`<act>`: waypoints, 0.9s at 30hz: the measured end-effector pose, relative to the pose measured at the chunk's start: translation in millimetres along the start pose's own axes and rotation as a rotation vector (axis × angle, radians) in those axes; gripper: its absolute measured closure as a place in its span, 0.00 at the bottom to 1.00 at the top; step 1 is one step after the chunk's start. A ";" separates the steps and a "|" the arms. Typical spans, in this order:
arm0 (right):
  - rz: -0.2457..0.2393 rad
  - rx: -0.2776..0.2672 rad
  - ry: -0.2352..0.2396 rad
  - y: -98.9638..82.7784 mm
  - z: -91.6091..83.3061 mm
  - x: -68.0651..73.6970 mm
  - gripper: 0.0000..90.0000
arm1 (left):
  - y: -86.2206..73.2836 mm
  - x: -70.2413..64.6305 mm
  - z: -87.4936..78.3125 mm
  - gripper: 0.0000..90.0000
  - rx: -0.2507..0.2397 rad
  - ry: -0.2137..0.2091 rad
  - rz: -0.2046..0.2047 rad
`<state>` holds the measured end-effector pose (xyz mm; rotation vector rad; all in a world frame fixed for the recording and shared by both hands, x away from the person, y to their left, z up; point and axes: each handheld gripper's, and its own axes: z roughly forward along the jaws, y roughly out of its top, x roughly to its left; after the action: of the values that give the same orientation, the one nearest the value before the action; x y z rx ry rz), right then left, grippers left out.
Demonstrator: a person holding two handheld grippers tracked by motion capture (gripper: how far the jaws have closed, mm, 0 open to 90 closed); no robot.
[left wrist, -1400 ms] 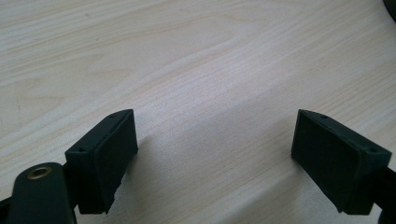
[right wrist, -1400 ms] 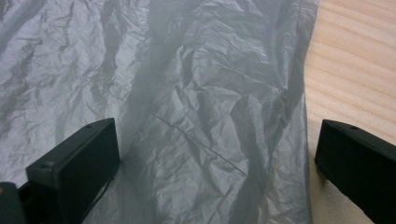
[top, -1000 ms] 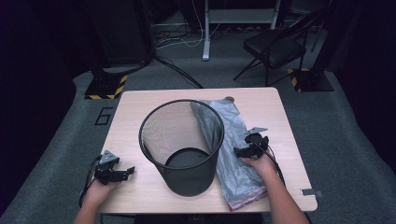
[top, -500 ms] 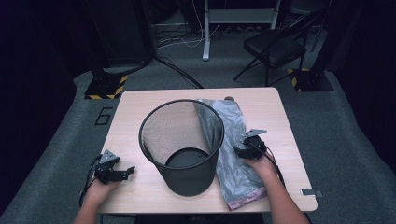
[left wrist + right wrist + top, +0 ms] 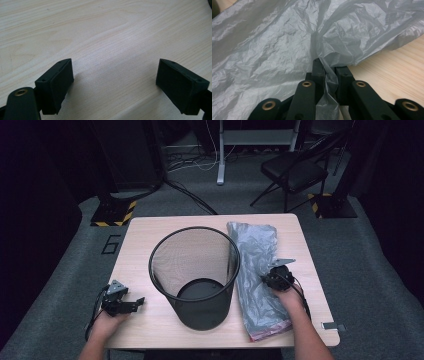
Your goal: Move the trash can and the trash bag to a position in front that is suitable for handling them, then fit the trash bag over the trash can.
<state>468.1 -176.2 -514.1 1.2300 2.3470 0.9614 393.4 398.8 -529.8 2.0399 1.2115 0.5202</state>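
Note:
A grey plastic bag (image 5: 255,252) lies flat on the table's right half, beside a black mesh waste bin (image 5: 192,229) that stands upright at the middle. My right gripper (image 5: 270,279) rests on the bag's right edge. Its jaws have just been closing, and in the right gripper view the right gripper (image 5: 328,67) is shut on a pinched fold of the bag (image 5: 274,50). At the table's front left my left gripper (image 5: 136,303) lies low, pointing towards the bin. In the left gripper view, the left gripper (image 5: 115,82) stands wide open over bare wood.
The light wooden table (image 5: 150,330) has bare room at its front left and behind the bin. A folding chair (image 5: 295,172) and stand legs are on the floor beyond the table. A small grey tag (image 5: 332,325) sits at the front right corner.
The right gripper has shifted slightly towards the bin on the bag's edge. The left gripper, bin and bag have kept their places.

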 end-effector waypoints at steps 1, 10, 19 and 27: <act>0.002 0.001 0.000 -1.4 -1.6 -3.6 0.88 | 0.0 0.0 0.0 0.16 0.000 0.000 0.000; 0.052 0.007 -0.008 -14.2 -15.6 -22.4 0.88 | 0.1 -0.3 -0.2 0.16 0.002 0.002 -0.002; 0.044 -0.007 -0.025 -21.6 -21.2 -25.3 0.71 | 5.1 -2.1 -1.8 0.20 0.039 0.003 -0.007; 0.049 -0.006 -0.066 -21.2 -19.8 -24.0 0.59 | 15.9 -2.3 -8.9 0.36 0.067 -0.044 -0.055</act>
<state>458.2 -212.5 -515.1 1.3023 2.2720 0.9282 396.1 394.9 -512.0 2.0563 1.2703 0.4110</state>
